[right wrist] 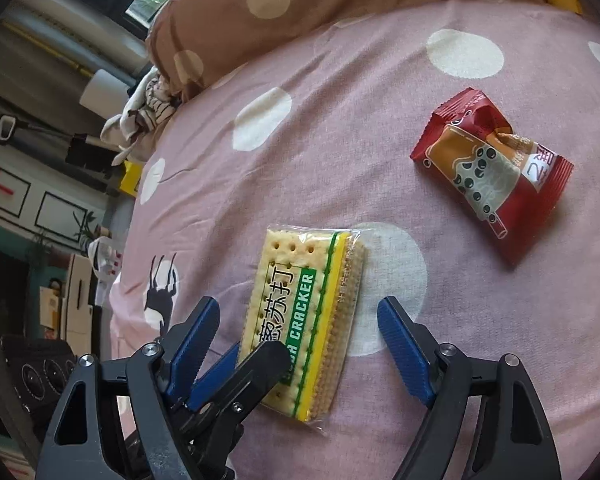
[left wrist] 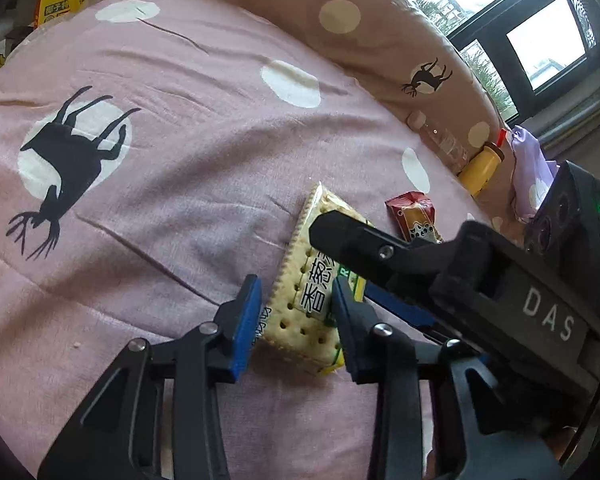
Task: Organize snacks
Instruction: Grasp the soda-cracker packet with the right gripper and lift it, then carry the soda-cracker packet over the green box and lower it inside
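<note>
A clear soda cracker packet (left wrist: 300, 320) (right wrist: 300, 312) with a green and yellow stripe lies on the pink spotted bedsheet (left wrist: 180, 160). My left gripper (left wrist: 296, 292) is shut on the packet's near end, its blue pads pressing both long edges. In the right wrist view, the left gripper's fingers (right wrist: 260, 364) sit at the packet's lower left. My right gripper (right wrist: 298, 308) stands open, straddling the same packet without touching it. One of the right gripper's black fingers (left wrist: 352, 240) hangs over the packet's far part. A red snack packet (left wrist: 412, 212) (right wrist: 488, 168) lies apart to the right.
A brown spotted quilt (left wrist: 340, 12) is bunched along the far side of the bed. A clear bottle (left wrist: 440, 140), a yellow bottle (left wrist: 480, 168) and a lilac cloth (left wrist: 528, 168) lie by it. Yellow boxes (left wrist: 60, 0) stand at the far left. A striped cloth (right wrist: 148, 112) lies at the bed's edge.
</note>
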{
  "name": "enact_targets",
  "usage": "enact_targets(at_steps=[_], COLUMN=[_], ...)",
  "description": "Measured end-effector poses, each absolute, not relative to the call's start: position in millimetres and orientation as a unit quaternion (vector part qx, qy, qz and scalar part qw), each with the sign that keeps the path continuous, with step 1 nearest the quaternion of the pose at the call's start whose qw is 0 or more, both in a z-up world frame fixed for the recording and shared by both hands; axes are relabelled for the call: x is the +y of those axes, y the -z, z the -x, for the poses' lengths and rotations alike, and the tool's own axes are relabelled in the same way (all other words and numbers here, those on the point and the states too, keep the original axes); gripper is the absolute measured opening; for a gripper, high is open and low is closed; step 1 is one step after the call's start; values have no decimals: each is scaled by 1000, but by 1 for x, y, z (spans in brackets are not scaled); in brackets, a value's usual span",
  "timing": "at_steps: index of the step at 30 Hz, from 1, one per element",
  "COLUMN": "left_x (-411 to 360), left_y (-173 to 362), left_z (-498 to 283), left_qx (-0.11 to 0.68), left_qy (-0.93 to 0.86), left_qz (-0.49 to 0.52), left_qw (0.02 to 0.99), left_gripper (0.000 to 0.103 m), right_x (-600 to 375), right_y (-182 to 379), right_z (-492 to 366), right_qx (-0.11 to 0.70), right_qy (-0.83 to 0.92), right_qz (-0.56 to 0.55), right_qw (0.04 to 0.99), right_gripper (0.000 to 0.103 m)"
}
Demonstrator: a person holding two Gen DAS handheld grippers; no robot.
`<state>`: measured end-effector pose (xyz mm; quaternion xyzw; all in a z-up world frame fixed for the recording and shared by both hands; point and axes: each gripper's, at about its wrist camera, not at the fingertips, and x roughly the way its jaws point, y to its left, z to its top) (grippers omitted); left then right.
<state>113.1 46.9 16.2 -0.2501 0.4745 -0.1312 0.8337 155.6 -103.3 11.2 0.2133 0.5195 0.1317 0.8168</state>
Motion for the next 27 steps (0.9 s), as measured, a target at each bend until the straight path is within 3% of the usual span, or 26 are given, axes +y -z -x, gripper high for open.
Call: enact_targets(at_steps=[2,8,27], left_x=[43,32,-3], left_y=[-18,-24,-95], left_z=[-112,-106,-16], left_qx=[479,486,411], left_qy=[142,145,223], left_qz=[244,221,160], left_qw=[831,833,869], left_gripper=[30,29,29], right_x=[-104,-109,-135], right_y=[-10,-11,-84], right_z=[-155,-149,-46], right_qx=[524,527,429], right_qy=[-142,-126,-103], right_qz=[-226,-230,-250], right_qw=[809,809,862], right_gripper=[70,56,56])
